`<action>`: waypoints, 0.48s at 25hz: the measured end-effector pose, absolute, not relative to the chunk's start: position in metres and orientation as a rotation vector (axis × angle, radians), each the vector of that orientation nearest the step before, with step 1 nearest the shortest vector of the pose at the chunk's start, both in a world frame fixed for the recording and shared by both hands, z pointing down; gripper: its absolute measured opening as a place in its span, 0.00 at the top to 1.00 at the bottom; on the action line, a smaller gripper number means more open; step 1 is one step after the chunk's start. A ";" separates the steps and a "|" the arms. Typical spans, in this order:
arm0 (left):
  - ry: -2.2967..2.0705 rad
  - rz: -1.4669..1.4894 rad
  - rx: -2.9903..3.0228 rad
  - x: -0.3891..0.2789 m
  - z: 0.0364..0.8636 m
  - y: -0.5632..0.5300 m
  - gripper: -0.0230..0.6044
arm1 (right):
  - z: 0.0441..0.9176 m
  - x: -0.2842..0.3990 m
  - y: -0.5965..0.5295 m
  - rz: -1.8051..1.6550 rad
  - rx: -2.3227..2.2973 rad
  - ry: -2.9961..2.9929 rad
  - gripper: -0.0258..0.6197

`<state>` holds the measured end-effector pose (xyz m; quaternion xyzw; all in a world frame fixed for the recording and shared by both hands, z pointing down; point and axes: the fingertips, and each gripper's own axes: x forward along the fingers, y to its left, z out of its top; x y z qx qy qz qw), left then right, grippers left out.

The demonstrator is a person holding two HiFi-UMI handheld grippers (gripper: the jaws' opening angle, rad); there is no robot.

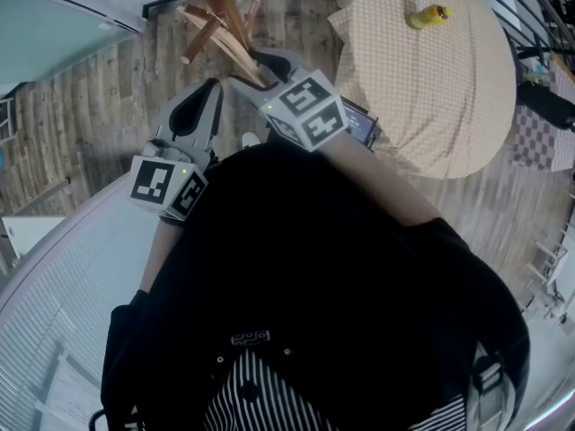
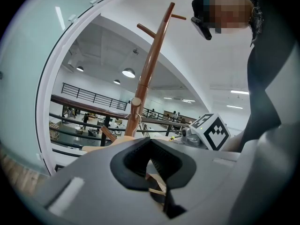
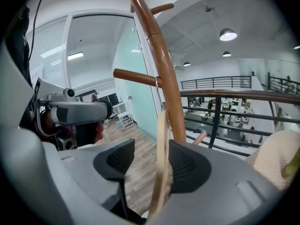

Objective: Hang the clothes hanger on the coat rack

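Left gripper view shows your left tool point(image 2: 150, 145) closed together on nothing, near the coat rack point(image 2: 150, 64). Your right tool point(image 3: 151, 149) stands wide open around the clothes hanger point(image 3: 162, 125), whose hook seems to sit over a peg point(image 3: 133, 75). If you pull back crookedly, a pad could snag the hanger and drag its hook off.

coat rack point(image 1: 218, 3): pole cut by top edge | clothes hanger point(image 3: 162, 144): lower end lost behind jaws
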<state>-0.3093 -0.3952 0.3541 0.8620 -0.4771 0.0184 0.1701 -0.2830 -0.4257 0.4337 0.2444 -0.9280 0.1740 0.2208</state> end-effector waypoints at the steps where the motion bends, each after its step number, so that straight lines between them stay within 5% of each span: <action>1: -1.348 0.047 2.448 -0.309 0.354 -0.391 0.96 | 0.434 -0.280 -0.421 0.484 0.693 -2.558 0.63; 12: -1.273 0.038 2.495 -0.299 0.350 -0.351 0.96 | 0.422 -0.263 -0.373 0.540 0.785 -2.581 0.62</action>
